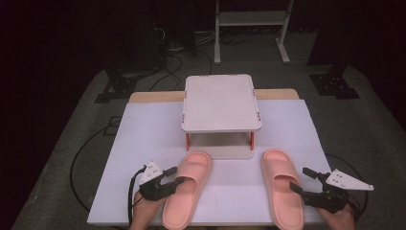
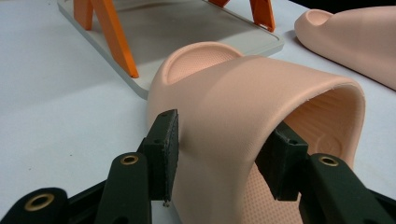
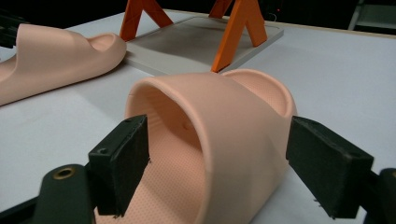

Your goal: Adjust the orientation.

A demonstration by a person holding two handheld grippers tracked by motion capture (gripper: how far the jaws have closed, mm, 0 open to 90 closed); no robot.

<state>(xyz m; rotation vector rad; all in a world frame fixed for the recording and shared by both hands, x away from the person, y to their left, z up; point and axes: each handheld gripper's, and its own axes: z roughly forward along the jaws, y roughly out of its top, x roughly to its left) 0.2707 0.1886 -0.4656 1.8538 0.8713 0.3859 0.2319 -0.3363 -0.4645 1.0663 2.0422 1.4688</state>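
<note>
Two pink slide slippers lie toes-forward on the white table. The left slipper [image 1: 184, 206] [image 2: 243, 93] has my left gripper [image 1: 177, 176] [image 2: 222, 149] at its strap, open. One pad [image 2: 163, 144] rests against the strap's outer side and the other [image 2: 280, 158] sits inside the opening. The right slipper [image 1: 280, 191] [image 3: 233, 116] has my right gripper [image 1: 300, 179] [image 3: 217, 158] open wide around its strap. One pad [image 3: 121, 163] is inside the opening and the other [image 3: 327, 163] stands clear of the outer side. Both slippers rest flat.
A small two-tier rack [image 1: 220, 100] with a white top, orange legs [image 2: 114, 37] and a grey base plate [image 3: 196, 42] stands just beyond the slippers' toes. The other slipper shows farther off in each gripper view [image 2: 355, 37] [image 3: 46, 56]. Cables trail off the table's left side.
</note>
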